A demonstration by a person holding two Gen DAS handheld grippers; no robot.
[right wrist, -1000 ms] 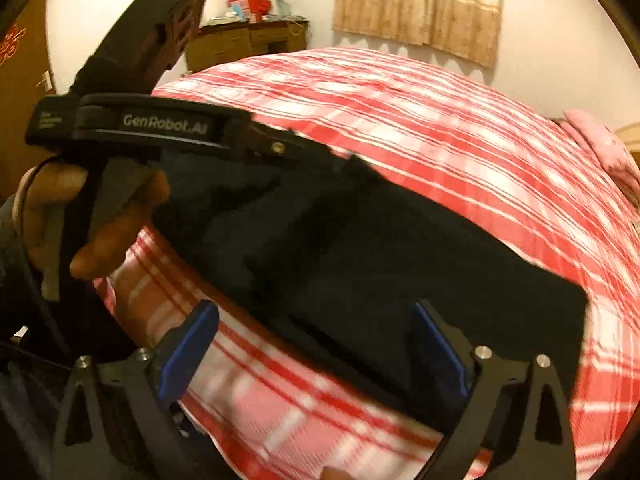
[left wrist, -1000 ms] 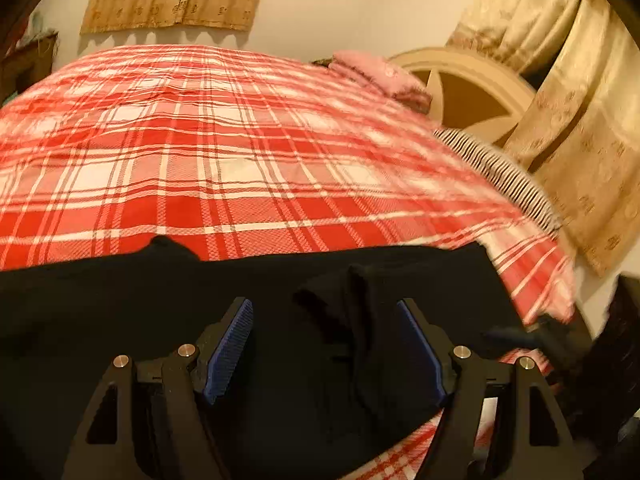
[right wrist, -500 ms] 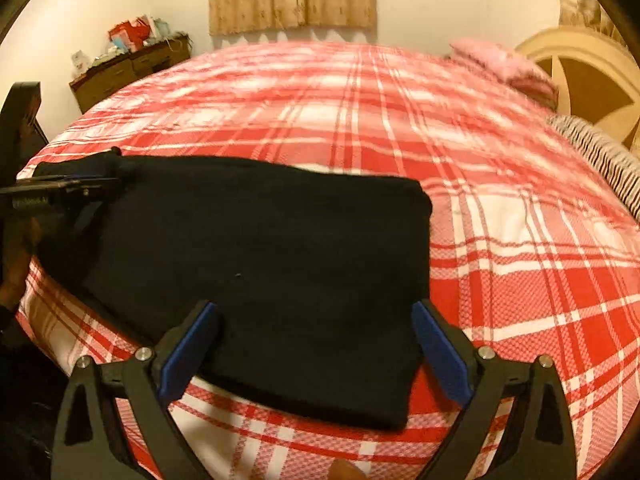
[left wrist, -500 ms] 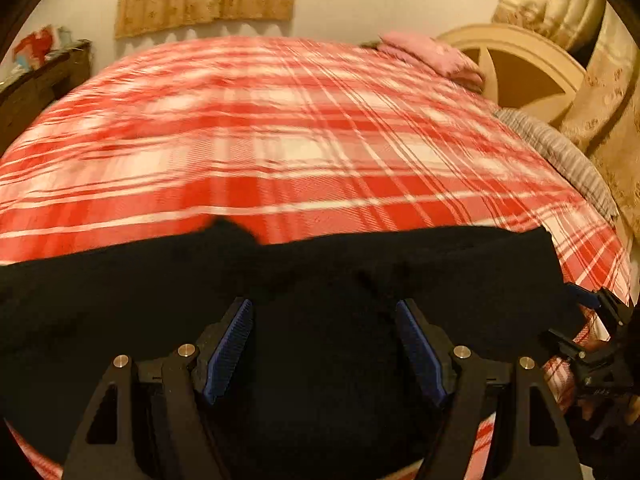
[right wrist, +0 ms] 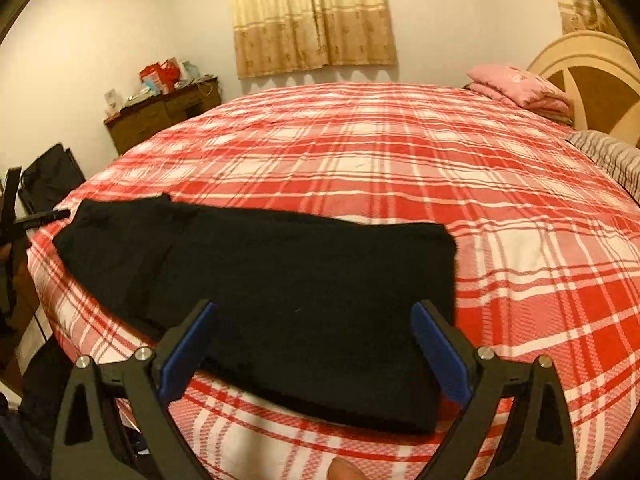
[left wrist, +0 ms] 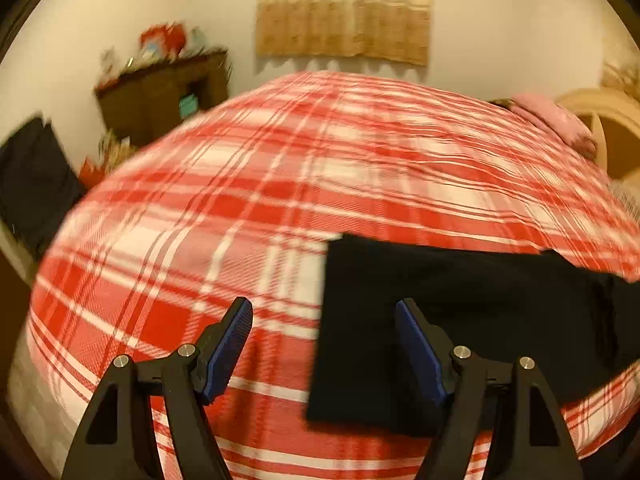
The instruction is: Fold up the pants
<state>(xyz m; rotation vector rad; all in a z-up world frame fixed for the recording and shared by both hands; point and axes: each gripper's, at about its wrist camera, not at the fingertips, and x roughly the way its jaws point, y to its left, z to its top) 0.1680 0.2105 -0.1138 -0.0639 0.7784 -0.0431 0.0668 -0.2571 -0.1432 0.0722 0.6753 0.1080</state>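
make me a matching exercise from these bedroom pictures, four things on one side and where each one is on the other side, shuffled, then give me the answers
Things:
1. pants
2. pink pillow
3. dresser
4. curtain

Places:
A. on the wall beyond the bed's far side
B. by the headboard
C. on the bedspread's near edge
D. against the wall left of the bed

Pairs: 1-C, 2-B, 3-D, 4-A

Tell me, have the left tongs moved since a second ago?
Yes. The left tongs, open, have swung to the left: the black pants sit off to the right, and the wooden dresser has come into sight.
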